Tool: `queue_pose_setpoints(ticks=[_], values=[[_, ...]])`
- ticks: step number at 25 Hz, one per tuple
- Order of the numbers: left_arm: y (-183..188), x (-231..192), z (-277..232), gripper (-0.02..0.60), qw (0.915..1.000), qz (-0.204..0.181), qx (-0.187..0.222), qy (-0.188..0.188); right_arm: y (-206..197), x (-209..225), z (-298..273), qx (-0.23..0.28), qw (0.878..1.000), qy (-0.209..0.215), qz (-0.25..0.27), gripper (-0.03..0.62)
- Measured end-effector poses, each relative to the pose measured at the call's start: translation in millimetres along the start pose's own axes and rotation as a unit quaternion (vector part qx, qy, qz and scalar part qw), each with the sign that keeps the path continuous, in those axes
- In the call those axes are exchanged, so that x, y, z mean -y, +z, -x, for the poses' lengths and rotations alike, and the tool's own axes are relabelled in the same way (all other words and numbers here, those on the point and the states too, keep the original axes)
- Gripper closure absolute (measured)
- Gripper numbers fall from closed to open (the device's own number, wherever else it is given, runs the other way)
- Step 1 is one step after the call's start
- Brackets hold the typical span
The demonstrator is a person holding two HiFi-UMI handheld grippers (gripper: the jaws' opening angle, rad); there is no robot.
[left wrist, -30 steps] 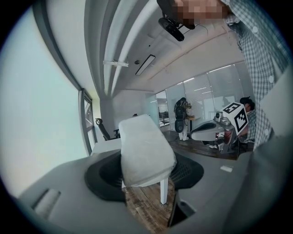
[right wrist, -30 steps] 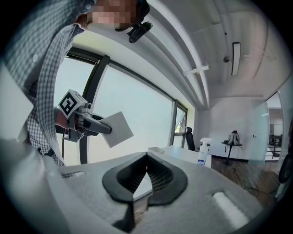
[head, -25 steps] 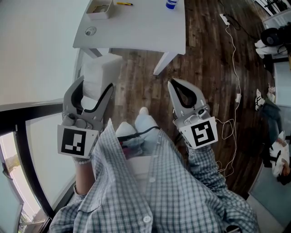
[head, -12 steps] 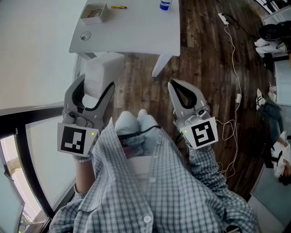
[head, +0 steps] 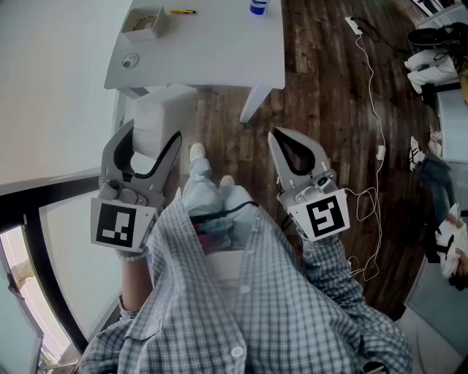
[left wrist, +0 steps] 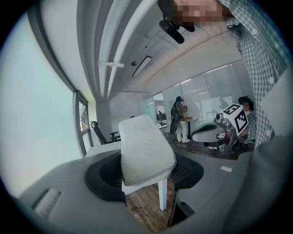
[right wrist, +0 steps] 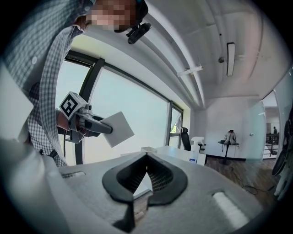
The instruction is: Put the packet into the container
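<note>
A white, pillow-like packet [head: 159,117] sits between the jaws of my left gripper [head: 152,139], which is shut on it and held at waist height. In the left gripper view the packet [left wrist: 144,153] fills the gap of the left gripper [left wrist: 146,170]. My right gripper [head: 281,137] is level with it on the right, shut and empty; its tips meet in the right gripper view [right wrist: 146,157]. That view also shows the packet [right wrist: 118,128] in the other gripper. A small shallow container [head: 142,22] stands on the white table [head: 212,51] ahead, far from both grippers.
On the table lie a yellow pen [head: 179,12], a blue-capped bottle [head: 259,6] and a small round object [head: 130,61]. A white cable [head: 374,109] trails over the dark wooden floor [head: 322,102]. A dark window frame [head: 44,197] runs along my left. Shoes [head: 431,69] lie far right.
The table has slid toward the upper left of the view, and one of the person's feet has come forward. Both grippers hold the same pose, and the packet stays gripped.
</note>
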State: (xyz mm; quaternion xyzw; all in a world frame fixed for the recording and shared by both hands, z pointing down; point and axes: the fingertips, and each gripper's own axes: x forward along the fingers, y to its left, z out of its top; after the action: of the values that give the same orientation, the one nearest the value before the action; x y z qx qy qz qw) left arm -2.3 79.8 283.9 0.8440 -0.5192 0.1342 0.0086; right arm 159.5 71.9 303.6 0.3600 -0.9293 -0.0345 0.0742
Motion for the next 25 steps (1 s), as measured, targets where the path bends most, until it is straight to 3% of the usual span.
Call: queue_pose_setpoints(ticks=[15, 25], values=[[11, -27, -23, 0.322, 0.9997, 0.001, 0.019, -0.015, 11, 11, -20, -0.01, 0.999, -0.019, 0.024, 0.595], [3, -78, -62, 0.322, 0.9996, 0.006, 0.002, -0.027, 7, 28, -83, -0.026, 0.999, -0.019, 0.017, 0.595]])
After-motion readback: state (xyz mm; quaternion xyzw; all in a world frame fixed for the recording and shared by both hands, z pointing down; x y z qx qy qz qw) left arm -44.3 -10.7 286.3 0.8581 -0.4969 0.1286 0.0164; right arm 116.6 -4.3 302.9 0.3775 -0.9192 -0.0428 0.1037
